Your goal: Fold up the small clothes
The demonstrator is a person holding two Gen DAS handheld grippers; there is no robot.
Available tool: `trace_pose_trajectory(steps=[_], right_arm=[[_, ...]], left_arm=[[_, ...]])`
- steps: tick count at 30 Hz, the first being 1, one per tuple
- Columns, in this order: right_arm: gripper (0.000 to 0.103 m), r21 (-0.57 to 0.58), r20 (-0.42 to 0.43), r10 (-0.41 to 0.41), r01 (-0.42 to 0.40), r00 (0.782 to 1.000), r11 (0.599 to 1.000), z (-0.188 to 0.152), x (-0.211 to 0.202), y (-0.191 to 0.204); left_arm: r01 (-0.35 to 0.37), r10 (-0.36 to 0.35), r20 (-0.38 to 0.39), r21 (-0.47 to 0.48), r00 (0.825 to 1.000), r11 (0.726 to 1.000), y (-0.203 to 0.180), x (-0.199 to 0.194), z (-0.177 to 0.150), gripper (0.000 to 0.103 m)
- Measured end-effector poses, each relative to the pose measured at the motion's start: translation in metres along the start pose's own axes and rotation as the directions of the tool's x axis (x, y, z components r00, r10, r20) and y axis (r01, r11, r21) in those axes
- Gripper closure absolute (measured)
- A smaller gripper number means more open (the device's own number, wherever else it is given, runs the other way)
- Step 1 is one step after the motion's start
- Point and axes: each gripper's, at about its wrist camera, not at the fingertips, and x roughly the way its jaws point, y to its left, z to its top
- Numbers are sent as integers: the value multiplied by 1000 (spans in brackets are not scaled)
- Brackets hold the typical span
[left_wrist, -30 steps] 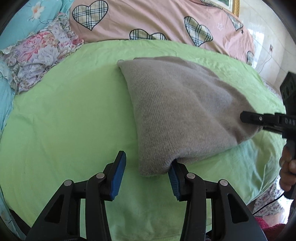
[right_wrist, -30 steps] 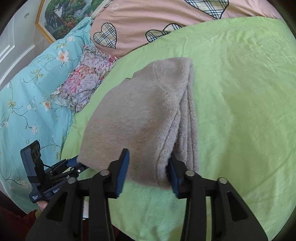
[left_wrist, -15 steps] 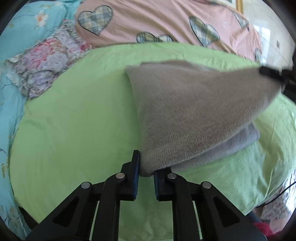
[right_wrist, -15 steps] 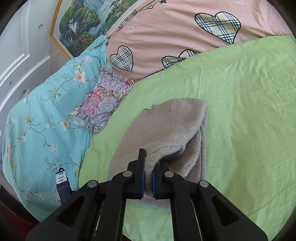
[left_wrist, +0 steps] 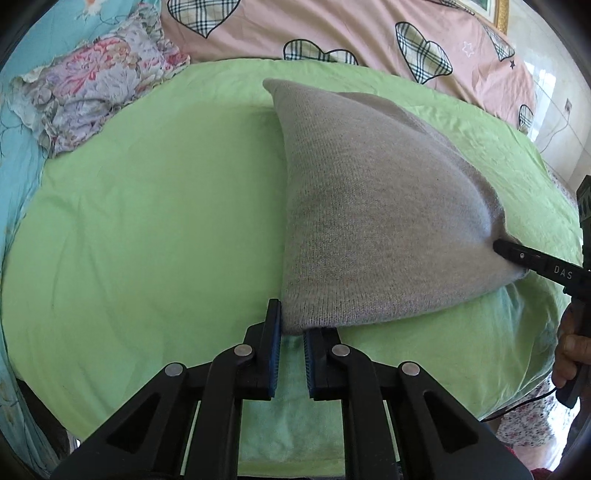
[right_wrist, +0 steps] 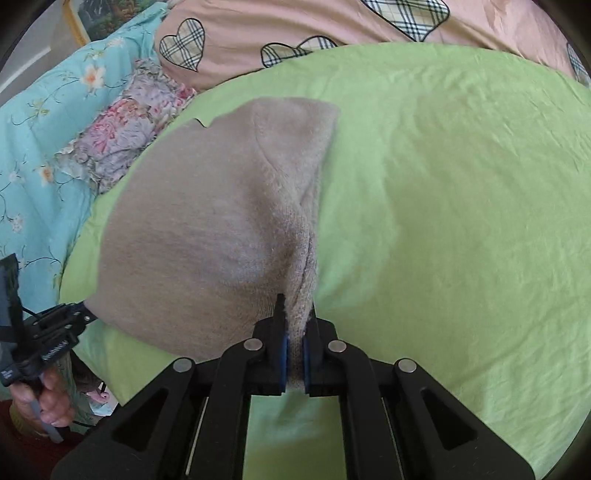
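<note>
2 grippers, left gripper (left_wrist: pixel 292 328) and right gripper (right_wrist: pixel 294 325), pinch grey knit garment (left_wrist: pixel 369 221).

Open room: bare green sheet (left_wrist: pixel 147 229) left of the grey knit garment (left_wrist: pixel 369 221), and wide to its right.
In the way: floral cushion (left_wrist: pixel 96 92), pink heart quilt (right_wrist: pixel 295 33) behind.

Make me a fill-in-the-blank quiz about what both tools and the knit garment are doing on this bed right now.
1. Both tools are shut on the grey ___ garment.
2. The garment lies on a ___ sheet.
3. The pink bedding carries plaid ___ shapes.
4. The left tool and the right tool each grip a near ___ of the garment.

Missing words: knit; green; heart; corner
</note>
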Motion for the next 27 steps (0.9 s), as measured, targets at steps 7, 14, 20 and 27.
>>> trace_pose_trajectory(steps=[7,14,20,27], right_arm=[[74,51,-3,-28,28,1000,998,-3,-1,-6],[70,101,58,-7,1,998,995,-3,-46,-4],[70,97,140,20,-34,990,995,33,-53,6],[70,30,133,91,-96,987,995,68,-21,40]], left_arm=[[57,-57,-20,1,998,998,7,-1,1,93],[180,-181,12,53,983,982,31,-43,-10,93],[247,-247,99,21,964,969,27,-46,37,89],[309,-310,111,29,944,951,3,-12,91,87]])
